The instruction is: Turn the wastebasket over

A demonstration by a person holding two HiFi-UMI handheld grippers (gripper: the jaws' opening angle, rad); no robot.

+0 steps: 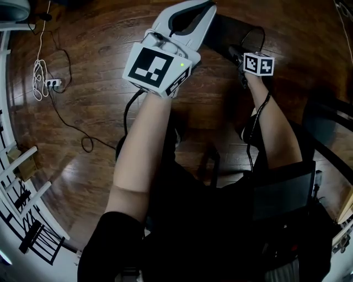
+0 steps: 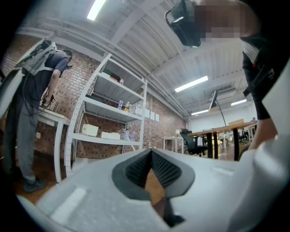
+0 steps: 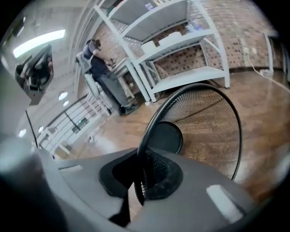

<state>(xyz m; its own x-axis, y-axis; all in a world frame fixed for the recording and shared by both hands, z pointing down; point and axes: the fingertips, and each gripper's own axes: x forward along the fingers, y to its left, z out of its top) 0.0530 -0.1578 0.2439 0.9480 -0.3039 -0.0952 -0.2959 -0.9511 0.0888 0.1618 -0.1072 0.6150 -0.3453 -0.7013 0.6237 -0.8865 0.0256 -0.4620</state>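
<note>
The wastebasket (image 3: 204, 122) is black wire mesh with a thick round rim and a solid round bottom (image 3: 165, 137). It is tipped over, with its mouth toward the right gripper view. My right gripper (image 3: 140, 158) is shut on the near part of its rim, which runs up between the pads. In the head view the right gripper (image 1: 236, 54) reaches toward the dark wastebasket (image 1: 227, 32) above the wooden floor. My left gripper (image 1: 203, 10) is held up to the left of it, pointing level. Its pads meet at the tips with nothing between them (image 2: 151, 155).
White shelving (image 3: 181, 50) stands beyond the basket, and a person (image 3: 97, 68) bends at a table beside it. A power strip with cables (image 1: 52, 82) lies on the floor at left, near white railings (image 1: 16, 165). Dark furniture (image 1: 331, 121) stands at right.
</note>
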